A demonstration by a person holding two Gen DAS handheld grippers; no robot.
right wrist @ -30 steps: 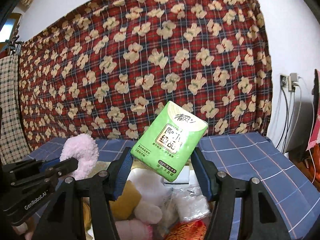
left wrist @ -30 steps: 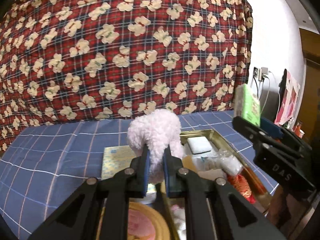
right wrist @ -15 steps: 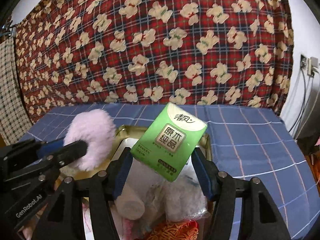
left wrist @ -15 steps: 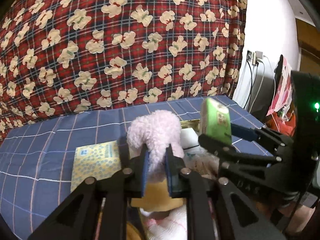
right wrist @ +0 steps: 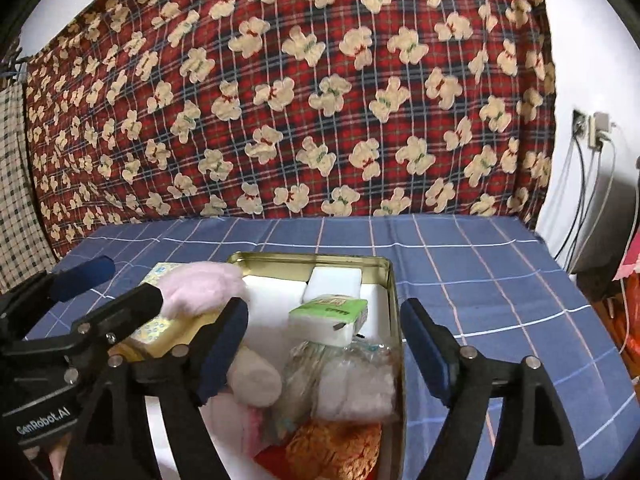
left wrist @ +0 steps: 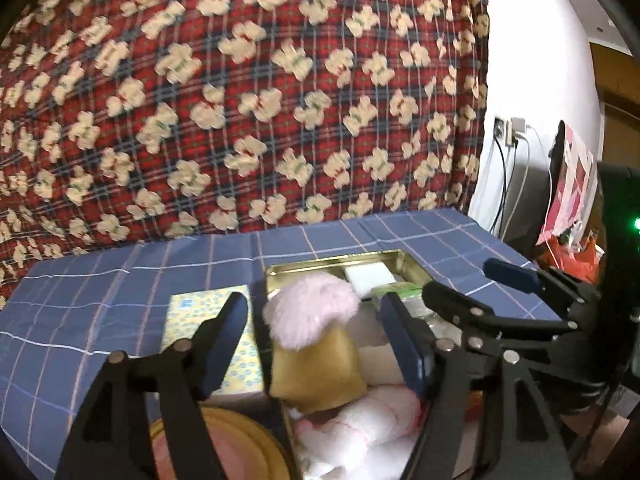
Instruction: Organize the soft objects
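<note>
Both sets of jaws just spreading wide, left gripper (left wrist: 312, 344) off the pink plush puff (left wrist: 310, 312) at frame centre, right gripper (right wrist: 324, 344) off the green tissue pack (right wrist: 330, 314), both probably resting in the gold tin (right wrist: 390, 280); light, squashy, best pinched mid-body.

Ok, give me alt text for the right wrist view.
The right tongs stand open over a gold tin packed with soft items, a green tissue pack lying free inside. At left, the left tongs flank a pink fluffy puff.
</note>
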